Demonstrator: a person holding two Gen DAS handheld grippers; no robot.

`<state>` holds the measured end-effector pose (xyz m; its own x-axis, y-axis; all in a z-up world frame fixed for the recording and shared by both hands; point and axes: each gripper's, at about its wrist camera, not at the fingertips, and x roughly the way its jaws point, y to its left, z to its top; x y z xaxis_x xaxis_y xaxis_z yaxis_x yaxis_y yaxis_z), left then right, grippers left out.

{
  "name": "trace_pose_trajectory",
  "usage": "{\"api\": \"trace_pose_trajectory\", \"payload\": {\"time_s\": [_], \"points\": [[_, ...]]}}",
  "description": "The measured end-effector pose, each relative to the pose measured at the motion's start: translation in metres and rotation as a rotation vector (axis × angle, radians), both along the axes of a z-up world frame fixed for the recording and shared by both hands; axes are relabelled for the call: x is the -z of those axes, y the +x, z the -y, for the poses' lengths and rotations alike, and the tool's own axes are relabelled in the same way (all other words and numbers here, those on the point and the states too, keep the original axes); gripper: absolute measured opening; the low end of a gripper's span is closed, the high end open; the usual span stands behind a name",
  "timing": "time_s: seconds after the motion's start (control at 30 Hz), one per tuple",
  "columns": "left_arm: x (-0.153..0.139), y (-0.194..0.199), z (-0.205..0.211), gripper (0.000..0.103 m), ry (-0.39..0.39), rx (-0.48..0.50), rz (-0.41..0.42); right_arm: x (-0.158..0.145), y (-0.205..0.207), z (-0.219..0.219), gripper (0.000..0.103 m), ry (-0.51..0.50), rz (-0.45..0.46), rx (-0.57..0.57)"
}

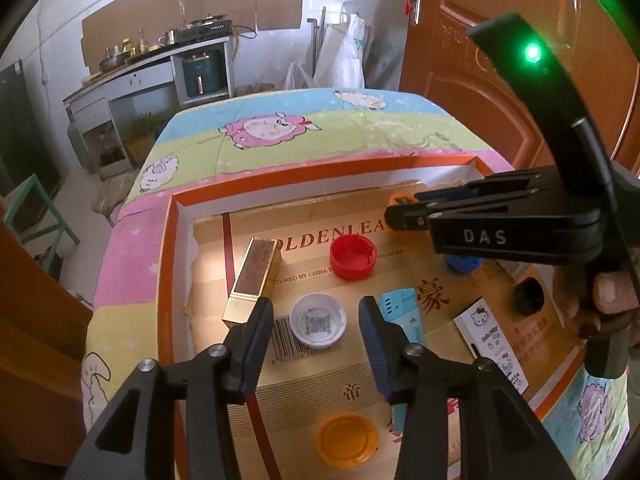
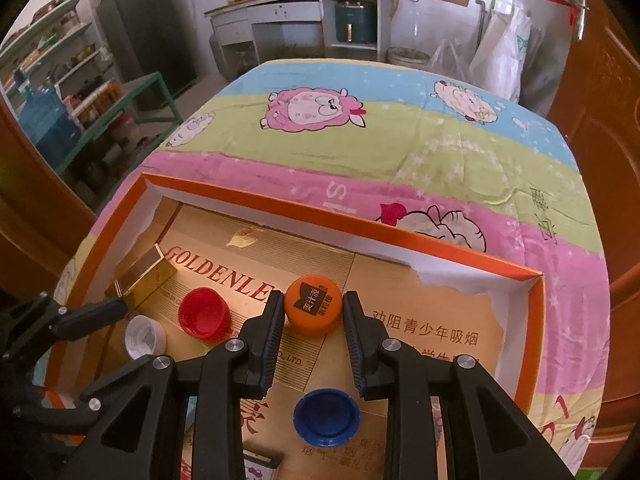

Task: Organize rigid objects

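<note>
An orange-rimmed tray (image 1: pixel 168 280) lined with gold cardboard holds the objects. My left gripper (image 1: pixel 316 316) is open, its fingers on either side of a white bottle cap (image 1: pixel 318 320). A gold box (image 1: pixel 252 280) lies to its left, a red cap (image 1: pixel 353 256) beyond, a yellow cap (image 1: pixel 347 438) nearer, and a light blue box (image 1: pixel 400 308) and a Hello Kitty box (image 1: pixel 494 344) to the right. My right gripper (image 2: pixel 313 312) is shut on an orange cap (image 2: pixel 313 309), low over the tray. A blue cap (image 2: pixel 326 417) lies just below it. The red cap (image 2: pixel 203 312) and white cap (image 2: pixel 145 337) show at left.
The tray (image 2: pixel 536 320) sits on a table under a sheep-print cloth (image 2: pixel 360 152). A black cap (image 1: pixel 528 296) lies near the tray's right side. A brown door (image 1: pixel 500 80) stands to the right, kitchen counter (image 2: pixel 296 4) and shelves (image 2: pixel 60 60) beyond.
</note>
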<state>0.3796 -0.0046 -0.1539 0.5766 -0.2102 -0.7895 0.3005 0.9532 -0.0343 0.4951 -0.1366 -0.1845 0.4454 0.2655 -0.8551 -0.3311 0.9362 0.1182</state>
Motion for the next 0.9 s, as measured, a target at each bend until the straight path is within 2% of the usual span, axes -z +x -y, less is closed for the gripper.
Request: {"api": "trace_pose_trajectory", "payload": {"time_s": [0.33, 0.37, 0.43, 0.47, 0.5, 0.7, 0.9], "points": [[-0.006, -0.006, -0.002, 0.045, -0.034, 0.010, 0.009, 0.002, 0.001, -0.003, 0.032, -0.025, -0.008, -0.003], [-0.007, -0.007, -0.003, 0.045, -0.035, 0.011, 0.011, 0.003, 0.000, -0.004, 0.034, -0.028, -0.008, -0.007], [-0.009, -0.010, -0.003, 0.045, -0.038, 0.010, 0.018, 0.003, -0.001, -0.004, 0.043, -0.029, -0.007, -0.014], [-0.011, -0.011, -0.003, 0.045, -0.042, 0.010, 0.021, 0.003, -0.001, -0.005, 0.051, -0.033, -0.007, -0.018], [-0.012, -0.013, -0.004, 0.045, -0.046, 0.009, 0.024, 0.004, -0.002, -0.006, 0.053, -0.041, -0.006, -0.019], [-0.022, -0.023, -0.010, 0.045, -0.060, -0.003, 0.047, -0.002, -0.007, -0.006, 0.054, -0.034, 0.018, -0.007], [-0.032, -0.040, -0.015, 0.045, -0.075, -0.014, 0.076, -0.023, -0.022, -0.007, 0.054, -0.009, 0.072, -0.002]]}}
